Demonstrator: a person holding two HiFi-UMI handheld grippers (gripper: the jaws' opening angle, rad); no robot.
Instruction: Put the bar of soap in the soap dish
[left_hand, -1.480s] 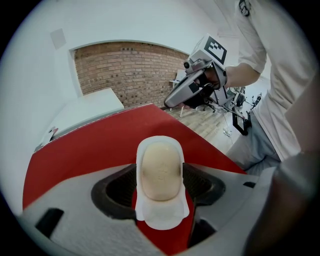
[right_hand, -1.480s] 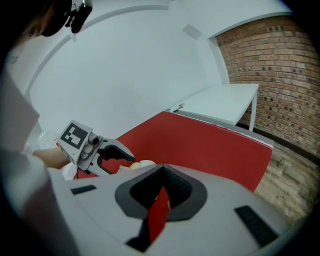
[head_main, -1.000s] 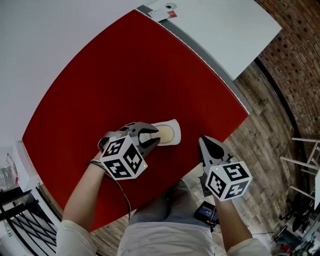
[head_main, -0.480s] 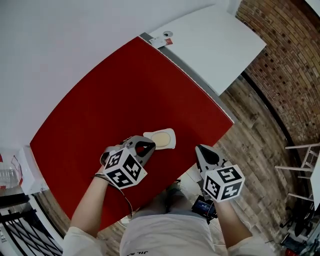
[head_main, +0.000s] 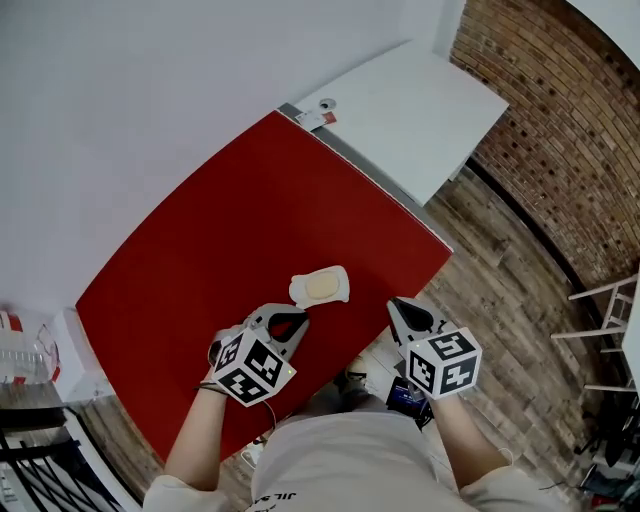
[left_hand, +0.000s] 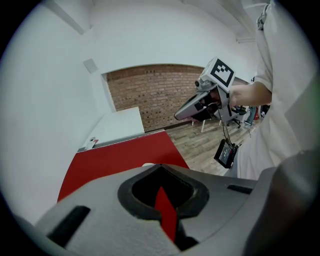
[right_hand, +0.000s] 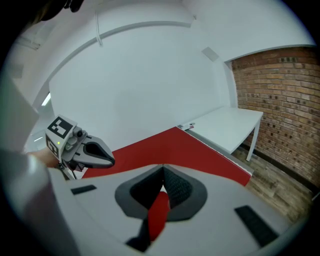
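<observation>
A beige bar of soap lies in the white soap dish near the front edge of the red table. My left gripper hangs just in front of the dish and above it, shut, with nothing between its jaws. In the left gripper view its jaw tips meet, and only a sliver of the dish shows past them. My right gripper is to the right of the dish, off the table's edge, also shut and empty; its tips are together.
A white table adjoins the red one at the far right, with a small red and white object at the joint. Wood floor and a brick wall lie to the right. A small black device hangs at the person's waist.
The left gripper's jaws, open around the soap in the dish a second ago, have shut empty. Both grippers have lifted and drawn back from the table. The soap stays in the dish.
</observation>
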